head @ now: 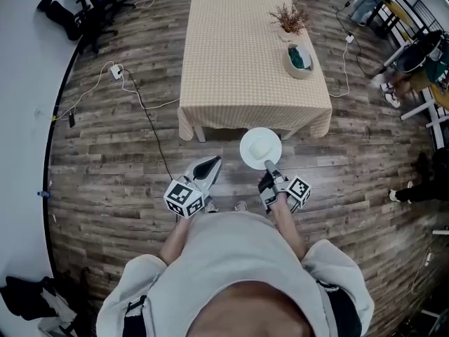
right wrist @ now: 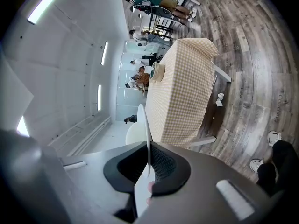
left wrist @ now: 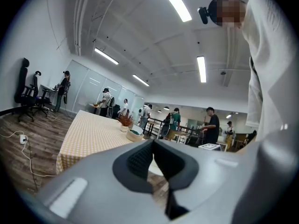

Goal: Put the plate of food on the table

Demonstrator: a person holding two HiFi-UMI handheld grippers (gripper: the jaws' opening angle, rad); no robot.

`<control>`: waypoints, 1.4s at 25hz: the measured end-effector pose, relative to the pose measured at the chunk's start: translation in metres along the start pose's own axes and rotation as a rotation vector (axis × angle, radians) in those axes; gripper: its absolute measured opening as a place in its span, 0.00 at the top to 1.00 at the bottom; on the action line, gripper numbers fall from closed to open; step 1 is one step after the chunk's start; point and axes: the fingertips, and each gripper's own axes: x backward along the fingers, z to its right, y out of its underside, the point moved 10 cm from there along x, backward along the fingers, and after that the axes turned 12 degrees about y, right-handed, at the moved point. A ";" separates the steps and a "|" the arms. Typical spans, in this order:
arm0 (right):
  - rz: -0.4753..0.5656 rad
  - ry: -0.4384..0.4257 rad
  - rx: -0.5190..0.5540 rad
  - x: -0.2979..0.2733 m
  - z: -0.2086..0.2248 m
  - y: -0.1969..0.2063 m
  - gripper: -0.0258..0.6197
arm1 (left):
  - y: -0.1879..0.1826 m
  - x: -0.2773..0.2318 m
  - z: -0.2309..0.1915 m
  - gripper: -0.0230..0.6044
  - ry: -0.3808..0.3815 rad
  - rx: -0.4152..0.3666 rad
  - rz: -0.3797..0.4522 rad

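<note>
Wood-floored room, checked tabletop (head: 238, 62) straight ahead: 1 white plate (head: 260, 147) held roughly level over floor, just short of near edge, rim pinched in closed right claw (head: 269, 167), plate lying beyond claw toward tabletop; left claw (head: 208, 167) closed, empty, alongside.

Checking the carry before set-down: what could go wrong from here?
1. The right gripper pinches the plate by one rim edge only. The left gripper is shut and off it, so the plate could tilt or slip.
2. The plate is short of the table; it might catch the near edge.
3. The bowl and dried plant crowd the table's right side; aim elsewhere.
</note>
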 end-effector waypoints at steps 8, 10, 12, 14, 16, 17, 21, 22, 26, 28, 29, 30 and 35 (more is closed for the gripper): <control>-0.017 0.023 -0.019 0.007 0.007 -0.011 0.94 | -0.002 -0.010 0.008 0.95 -0.017 -0.021 -0.003; -0.019 -0.007 -0.029 0.006 0.009 -0.015 0.94 | -0.001 -0.014 0.010 0.95 -0.020 -0.025 -0.004; -0.016 -0.011 -0.015 0.009 0.013 -0.021 0.94 | 0.000 -0.018 0.013 0.95 -0.025 -0.027 -0.004; -0.015 -0.008 -0.018 0.013 0.016 -0.028 0.94 | 0.000 -0.023 0.016 0.95 -0.033 -0.027 0.001; -0.014 0.001 -0.021 0.019 0.017 -0.034 0.94 | 0.000 -0.028 0.020 0.95 -0.041 -0.028 0.006; -0.014 0.020 -0.019 0.023 0.018 -0.037 0.94 | 0.000 -0.030 0.022 0.95 -0.045 -0.029 0.009; -0.014 0.019 -0.012 0.030 0.024 -0.052 0.94 | 0.002 -0.042 0.024 0.95 -0.065 -0.031 0.016; -0.015 0.025 -0.013 0.033 0.026 -0.056 0.94 | 0.003 -0.044 0.026 0.95 -0.071 -0.030 0.016; -0.016 0.023 -0.019 0.037 0.035 -0.070 0.94 | 0.008 -0.051 0.032 0.95 -0.094 -0.018 0.018; -0.010 0.020 -0.029 0.037 0.039 -0.073 0.94 | 0.013 -0.052 0.034 0.95 -0.100 -0.007 0.012; -0.008 0.020 -0.034 0.037 0.041 -0.073 0.94 | 0.016 -0.052 0.035 0.95 -0.102 -0.001 0.009; -0.008 0.022 -0.037 0.038 0.043 -0.073 0.94 | 0.018 -0.051 0.036 0.95 -0.103 0.003 0.006; -0.020 0.031 -0.039 0.036 0.045 -0.079 0.94 | 0.021 -0.058 0.038 0.95 -0.108 0.005 0.010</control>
